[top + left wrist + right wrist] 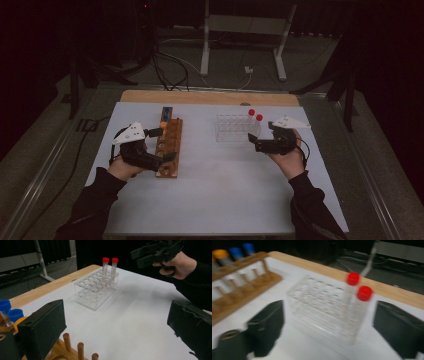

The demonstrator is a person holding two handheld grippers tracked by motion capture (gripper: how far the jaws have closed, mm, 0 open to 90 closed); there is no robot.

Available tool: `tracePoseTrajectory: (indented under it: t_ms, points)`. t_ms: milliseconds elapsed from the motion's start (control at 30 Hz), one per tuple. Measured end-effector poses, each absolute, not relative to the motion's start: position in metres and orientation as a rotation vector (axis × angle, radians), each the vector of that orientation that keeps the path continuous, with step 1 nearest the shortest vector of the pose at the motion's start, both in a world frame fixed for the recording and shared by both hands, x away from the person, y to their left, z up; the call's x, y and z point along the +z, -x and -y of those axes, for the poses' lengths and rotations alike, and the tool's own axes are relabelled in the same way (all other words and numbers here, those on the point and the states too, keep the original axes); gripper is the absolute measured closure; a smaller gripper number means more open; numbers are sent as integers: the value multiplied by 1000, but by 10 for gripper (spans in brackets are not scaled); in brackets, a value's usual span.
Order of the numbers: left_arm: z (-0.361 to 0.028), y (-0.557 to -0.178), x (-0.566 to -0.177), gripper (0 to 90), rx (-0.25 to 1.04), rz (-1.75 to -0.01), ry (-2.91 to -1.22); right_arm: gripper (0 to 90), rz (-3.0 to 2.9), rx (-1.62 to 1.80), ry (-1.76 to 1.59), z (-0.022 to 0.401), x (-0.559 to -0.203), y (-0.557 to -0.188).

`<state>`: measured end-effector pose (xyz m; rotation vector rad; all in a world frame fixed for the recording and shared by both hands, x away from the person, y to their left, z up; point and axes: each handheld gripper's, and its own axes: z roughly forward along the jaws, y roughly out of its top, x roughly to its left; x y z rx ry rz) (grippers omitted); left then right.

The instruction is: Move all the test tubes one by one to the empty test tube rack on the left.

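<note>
At the left of the high view, the left gripper point(169, 144) sits over the near end of the wooden rack point(170, 150), its jaws spread wide with nothing between them. The rack runs up the frame from lower left of centre. At its far end stand a blue-capped tube point(166, 110) and an orange-capped tube point(163, 124); the nearer holes look empty. In the left gripper view a second blue cap point(15, 314) shows beside the first at the left edge, the orange cap just below them, and bare wooden pegs rise along the bottom.

Right of centre on the white worktop point(220, 190) stands the clear rack point(237, 127). Two red-capped tubes point(255, 116) stand upright in its right end, in neighbouring holes; the other holes are empty.

At the right, the right gripper point(254, 141) is held just beside the clear rack's right end, not touching it. Its jaws stand wide, nothing between the pads. In the blurred right gripper view the red-capped tubes sit upper right of centre, beyond the jaws.
</note>
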<state>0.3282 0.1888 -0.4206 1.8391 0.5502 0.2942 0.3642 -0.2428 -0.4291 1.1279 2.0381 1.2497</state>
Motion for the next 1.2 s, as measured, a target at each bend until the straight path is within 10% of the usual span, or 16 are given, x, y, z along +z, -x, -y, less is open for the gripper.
tracePoseTrajectory:
  t_ms: [1200]
  points:
    - [-189, -331, -423, 27, 275, -562, -1847, 736, -2048, 1075, -1269, 245, -467, -424]
